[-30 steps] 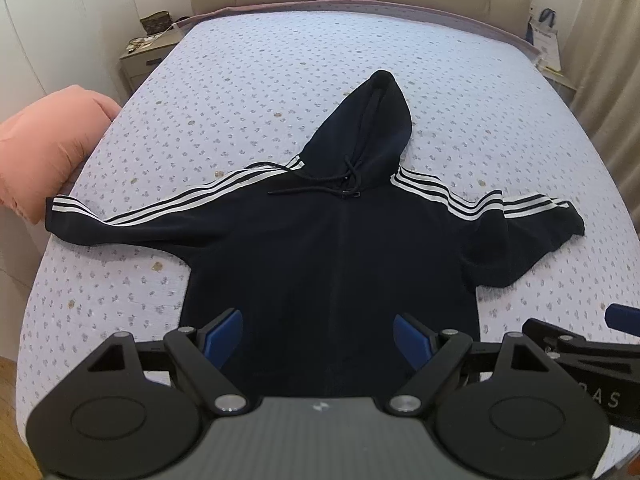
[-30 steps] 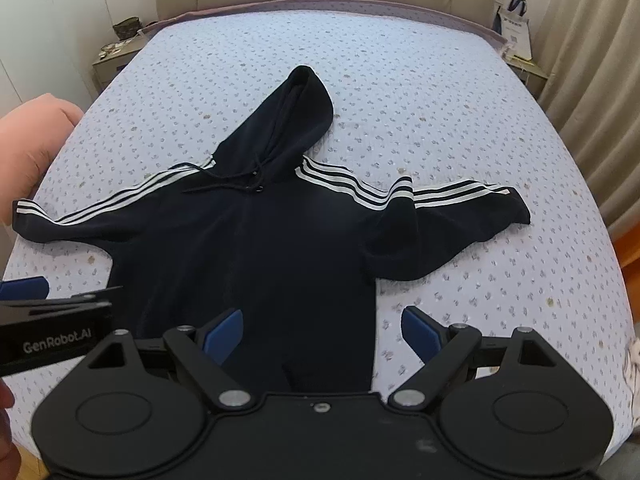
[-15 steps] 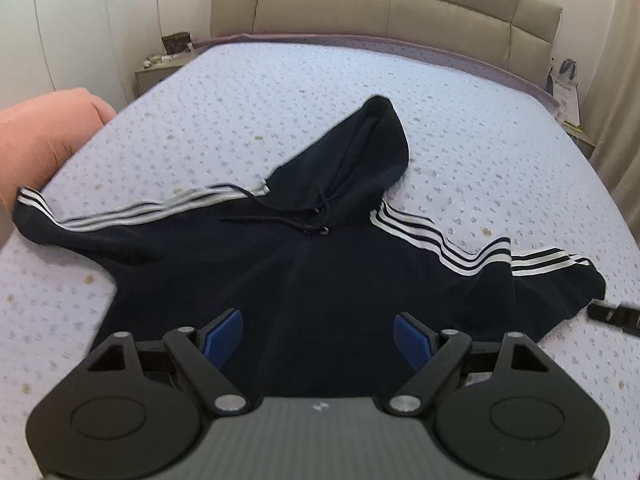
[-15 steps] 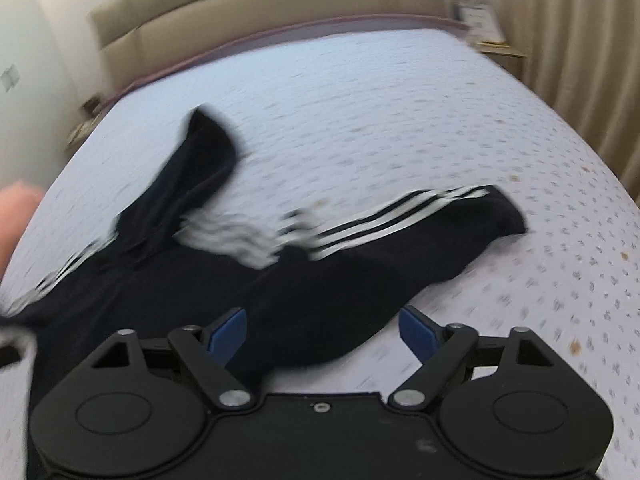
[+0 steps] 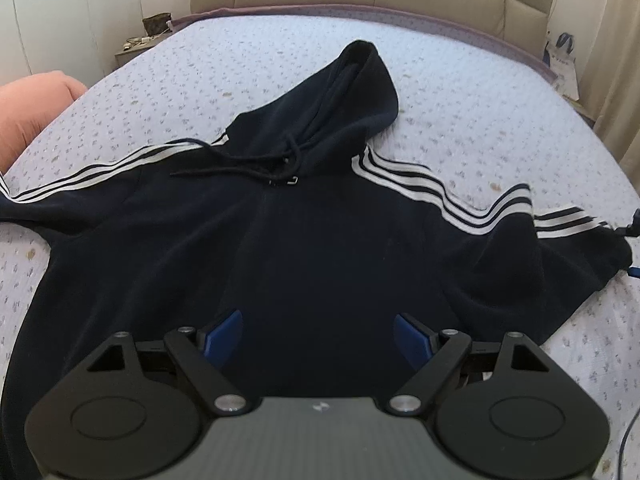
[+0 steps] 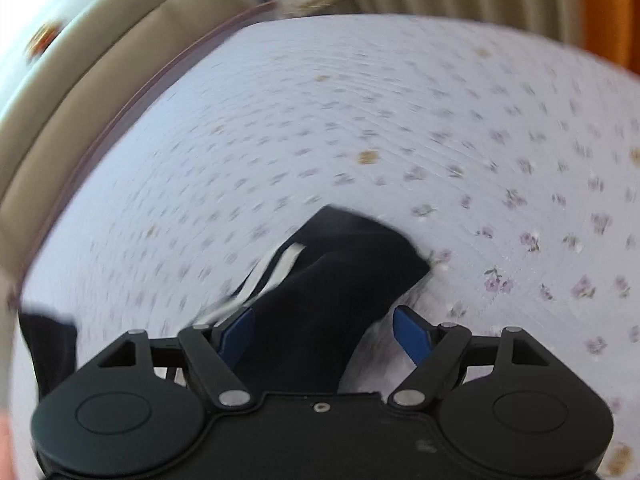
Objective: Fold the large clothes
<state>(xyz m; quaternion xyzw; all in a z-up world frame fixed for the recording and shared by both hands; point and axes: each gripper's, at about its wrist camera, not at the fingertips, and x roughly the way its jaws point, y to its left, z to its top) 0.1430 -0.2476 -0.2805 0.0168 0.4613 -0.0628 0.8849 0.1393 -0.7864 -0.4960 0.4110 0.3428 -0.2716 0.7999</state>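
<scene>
Right gripper (image 6: 324, 330) fingers wide around sleeve cuff (image 6: 360, 248), just narrowing; left gripper (image 5: 318, 334) wide over hoodie (image 5: 320, 248). Risk: pinching bedsheet (image 6: 400, 120) too.

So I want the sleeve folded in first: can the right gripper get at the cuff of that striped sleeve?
Probably yes. The right gripper is open with the sleeve cuff lying just ahead between its fingers, flat on the bedsheet, with nothing covering it.

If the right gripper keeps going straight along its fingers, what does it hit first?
Most likely the hoodie sleeve cuff, which already lies between the open right gripper pads; beyond it only bedsheet. Blur makes depth uncertain.
</scene>
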